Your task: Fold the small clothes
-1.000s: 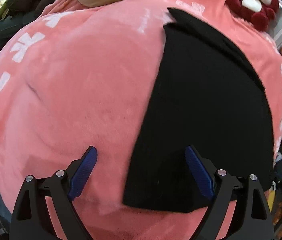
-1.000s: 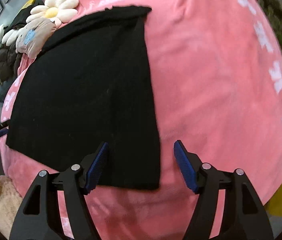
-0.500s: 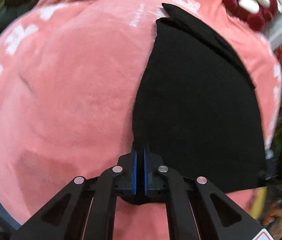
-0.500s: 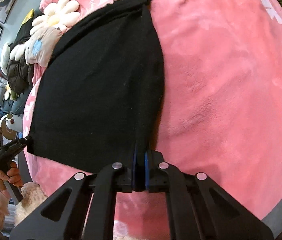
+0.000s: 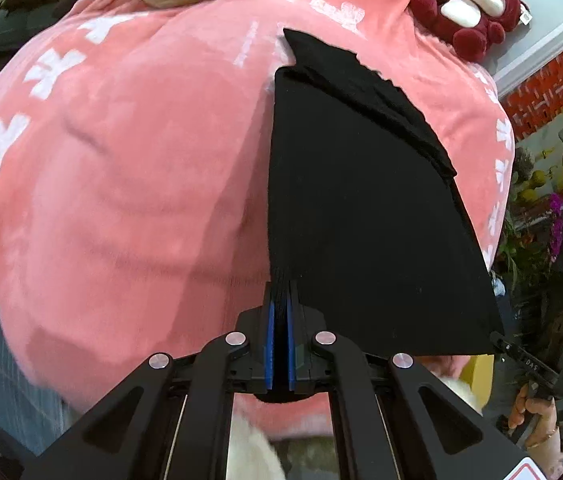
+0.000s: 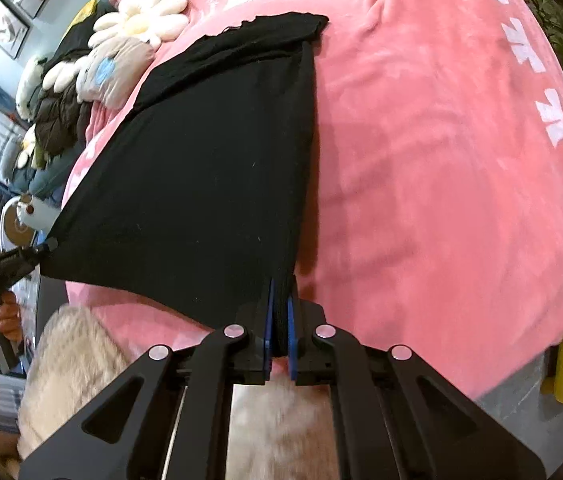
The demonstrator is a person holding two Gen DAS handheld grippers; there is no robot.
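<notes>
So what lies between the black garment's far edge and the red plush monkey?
Only bare pink blanket separates the black garment from the red plush monkey, in the left wrist view.

Black garment (image 5: 361, 208) on pink, white-patterned blanket (image 5: 121, 184)

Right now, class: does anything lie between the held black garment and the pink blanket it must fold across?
Nothing visible does. Both grippers, left and right, clamp the black garment; the pink blanket beyond looks bare, and the plush toy sits at its far edge.
</notes>
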